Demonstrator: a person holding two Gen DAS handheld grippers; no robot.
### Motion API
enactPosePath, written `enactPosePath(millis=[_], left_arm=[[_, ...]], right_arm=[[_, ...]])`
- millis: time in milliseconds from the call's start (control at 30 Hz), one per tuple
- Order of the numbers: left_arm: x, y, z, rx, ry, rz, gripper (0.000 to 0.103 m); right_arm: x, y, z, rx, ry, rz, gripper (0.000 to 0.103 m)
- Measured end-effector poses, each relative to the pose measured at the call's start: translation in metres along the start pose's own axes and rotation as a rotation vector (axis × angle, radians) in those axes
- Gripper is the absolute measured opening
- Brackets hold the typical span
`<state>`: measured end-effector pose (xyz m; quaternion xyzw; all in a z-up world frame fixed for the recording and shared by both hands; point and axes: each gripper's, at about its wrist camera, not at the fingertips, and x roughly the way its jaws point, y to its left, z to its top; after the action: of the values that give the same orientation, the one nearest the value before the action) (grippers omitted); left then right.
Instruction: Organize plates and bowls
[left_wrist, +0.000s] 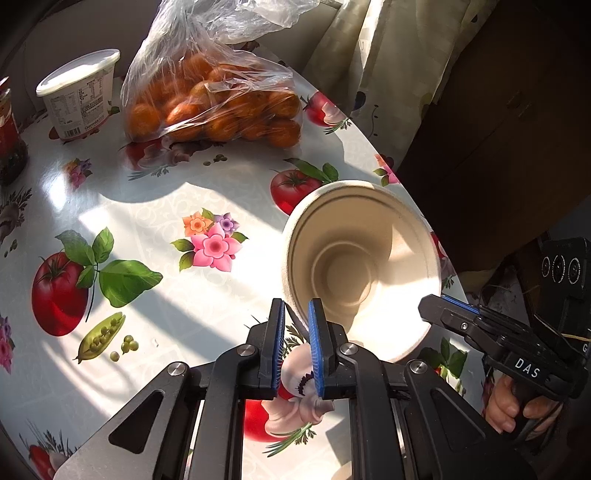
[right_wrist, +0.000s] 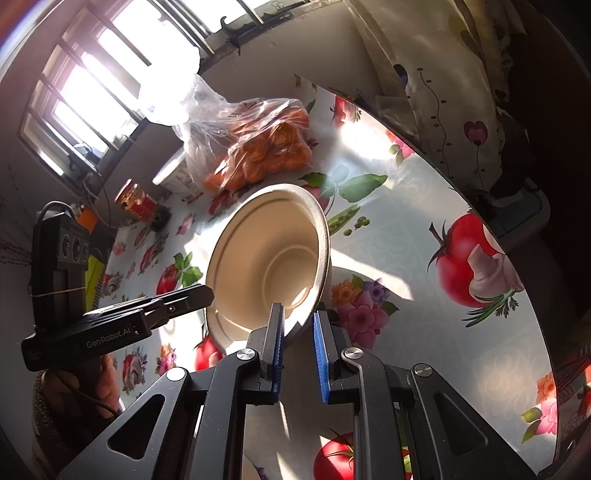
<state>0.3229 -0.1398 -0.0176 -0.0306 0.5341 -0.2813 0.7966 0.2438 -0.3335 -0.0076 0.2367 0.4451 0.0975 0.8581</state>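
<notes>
Left wrist view, left tongs (left_wrist: 296, 314) and right tongs (left_wrist: 430, 301) clenched on empty tilted bowl (left_wrist: 364, 258), bagged oranges (left_wrist: 214, 107) behind

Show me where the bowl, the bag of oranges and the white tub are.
bowl (left_wrist: 347, 269): left wrist view, inner base.
bag of oranges (left_wrist: 218, 107): left wrist view, fruit seen through the plastic.
white tub (left_wrist: 83, 101): left wrist view, labelled side wall.

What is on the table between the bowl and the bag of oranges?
Nothing: between the bowl and the bag of oranges only printed tablecloth shows, in the left wrist view.
</notes>
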Motion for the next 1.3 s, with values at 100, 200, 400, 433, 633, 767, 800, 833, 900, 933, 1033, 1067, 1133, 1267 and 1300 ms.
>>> enactPosePath(millis=[100, 200, 400, 433, 633, 767, 800, 833, 900, 933, 1033, 1067, 1133, 1267, 1300], left_arm=[[-0.002, -0.001, -0.002, -0.001, -0.006, -0.002, 0.013], [-0.006, -0.003, -0.004, 0.003, -0.011, -0.005, 0.013], [-0.012, -0.007, -0.009, 0.007, -0.021, -0.006, 0.013], [-0.014, -0.008, -0.011, 0.007, -0.023, -0.007, 0.013], [-0.026, -0.014, -0.018, 0.016, -0.043, -0.008, 0.013], [-0.035, -0.017, -0.024, 0.020, -0.060, -0.010, 0.013], [-0.037, -0.018, -0.025, 0.021, -0.063, -0.010, 0.013], [-0.038, -0.018, -0.027, 0.020, -0.065, -0.011, 0.013], [-0.042, -0.019, -0.030, 0.019, -0.069, -0.010, 0.013], [-0.043, -0.019, -0.032, 0.016, -0.071, -0.009, 0.013], [-0.049, -0.021, -0.036, 0.018, -0.081, -0.007, 0.013], [-0.051, -0.022, -0.038, 0.018, -0.086, -0.007, 0.013], [-0.057, -0.024, -0.042, 0.022, -0.096, -0.005, 0.013], [-0.068, -0.027, -0.049, 0.026, -0.114, -0.003, 0.013], [-0.070, -0.028, -0.051, 0.027, -0.118, -0.001, 0.013]], right_arm=[[-0.002, 0.000, -0.001, 0.005, -0.004, 0.006, 0.015], [-0.005, 0.000, -0.003, 0.010, -0.008, 0.011, 0.015], [-0.015, 0.003, -0.009, 0.008, -0.021, 0.025, 0.015], [-0.017, 0.004, -0.010, 0.008, -0.023, 0.026, 0.015], [-0.030, 0.009, -0.017, 0.005, -0.041, 0.041, 0.015], [-0.039, 0.014, -0.021, 0.001, -0.053, 0.047, 0.015], [-0.041, 0.015, -0.023, -0.003, -0.056, 0.049, 0.015], [-0.043, 0.016, -0.024, -0.006, -0.058, 0.050, 0.015], [-0.047, 0.019, -0.027, -0.011, -0.061, 0.053, 0.015], [-0.049, 0.020, -0.029, -0.013, -0.063, 0.055, 0.015], [-0.055, 0.023, -0.034, -0.014, -0.069, 0.062, 0.015], [-0.057, 0.024, -0.035, -0.014, -0.071, 0.065, 0.015], [-0.062, 0.027, -0.039, -0.018, -0.078, 0.069, 0.015], [-0.071, 0.032, -0.045, -0.029, -0.090, 0.081, 0.015], [-0.073, 0.034, -0.046, -0.032, -0.092, 0.083, 0.015]])
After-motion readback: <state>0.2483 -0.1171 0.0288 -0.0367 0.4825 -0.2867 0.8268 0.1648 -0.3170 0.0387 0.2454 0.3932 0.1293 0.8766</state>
